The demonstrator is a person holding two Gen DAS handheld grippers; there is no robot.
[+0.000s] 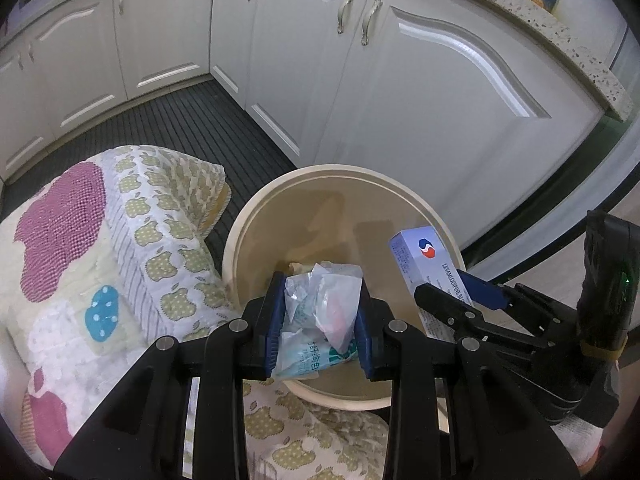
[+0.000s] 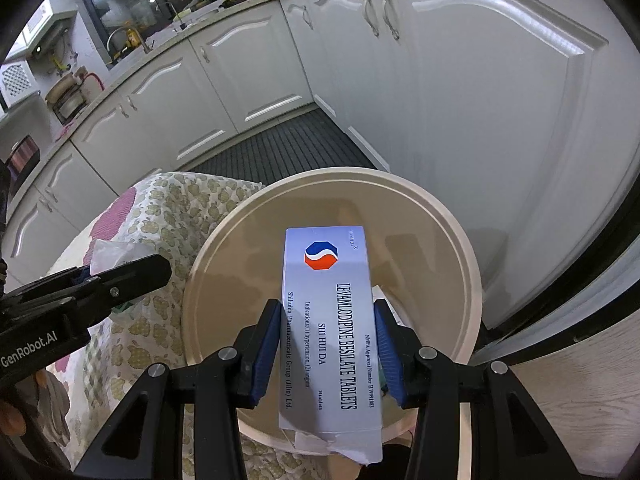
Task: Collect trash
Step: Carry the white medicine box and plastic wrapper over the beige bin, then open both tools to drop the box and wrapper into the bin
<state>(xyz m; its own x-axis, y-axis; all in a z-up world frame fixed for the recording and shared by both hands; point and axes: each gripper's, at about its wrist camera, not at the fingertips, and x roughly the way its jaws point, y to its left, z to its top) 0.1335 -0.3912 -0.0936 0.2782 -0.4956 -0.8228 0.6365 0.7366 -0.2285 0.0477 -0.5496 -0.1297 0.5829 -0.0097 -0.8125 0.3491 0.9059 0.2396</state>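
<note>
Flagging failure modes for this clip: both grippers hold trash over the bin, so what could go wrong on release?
The box is long and sits near the bin rim; it may tip out. The wrappers are light and could cling to the left gripper fingers or drift onto the cloth.

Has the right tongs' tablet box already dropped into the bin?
No: the tablet box is clamped between the right tongs above the bin.

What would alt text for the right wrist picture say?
A black two-finger tool with blue pads grips a white cardboard tablet box above a round cream plastic bin. To the left, a second black tool holds crumpled wrappers over an apple-print quilted cloth; white kitchen cabinets stand behind.
</note>
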